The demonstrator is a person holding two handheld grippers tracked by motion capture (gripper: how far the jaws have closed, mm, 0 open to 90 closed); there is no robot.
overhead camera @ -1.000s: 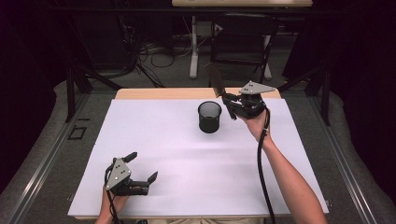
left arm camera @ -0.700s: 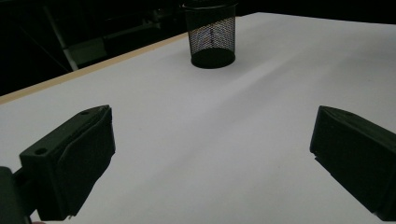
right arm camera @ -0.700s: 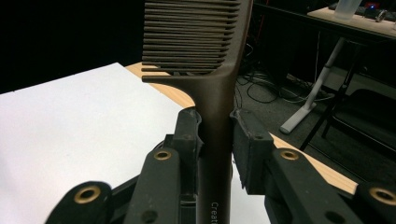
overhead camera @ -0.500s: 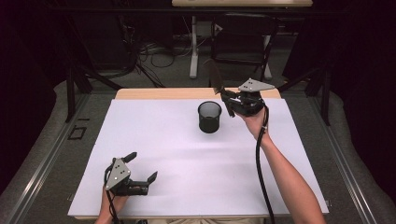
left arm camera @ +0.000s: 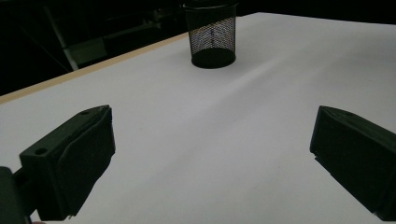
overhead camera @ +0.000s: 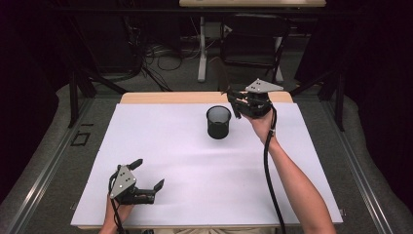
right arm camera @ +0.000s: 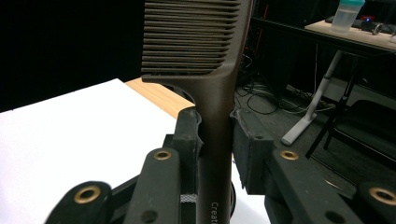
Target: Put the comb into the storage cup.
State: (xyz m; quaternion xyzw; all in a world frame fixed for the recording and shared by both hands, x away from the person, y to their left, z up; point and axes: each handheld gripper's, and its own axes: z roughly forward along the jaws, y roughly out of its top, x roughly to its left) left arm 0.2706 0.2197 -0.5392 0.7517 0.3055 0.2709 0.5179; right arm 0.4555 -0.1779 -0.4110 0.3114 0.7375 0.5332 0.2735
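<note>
The right gripper point(overhead camera: 233, 99) is clenching a dark brown plastic comb point(right arm camera: 212, 84) just right of the black wire-mesh cup point(overhead camera: 218, 122) at the far side; dropping it in is remaining. The left gripper point(overhead camera: 148, 175) is resting released, near left.

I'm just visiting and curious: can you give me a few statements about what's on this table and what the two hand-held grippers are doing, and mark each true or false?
1. The right gripper is clamped on a dark comb. True.
2. The comb already stands inside the mesh cup. False: it is held in the air beside the cup, up and to its right in the high view.
3. The left gripper has its jaws wide apart with nothing between them. True.
4. The mesh cup lies on its side. False: it stands upright on the white table cover.
5. The left gripper is touching the cup. False: it sits near the table's front edge, well apart from the cup.
</note>
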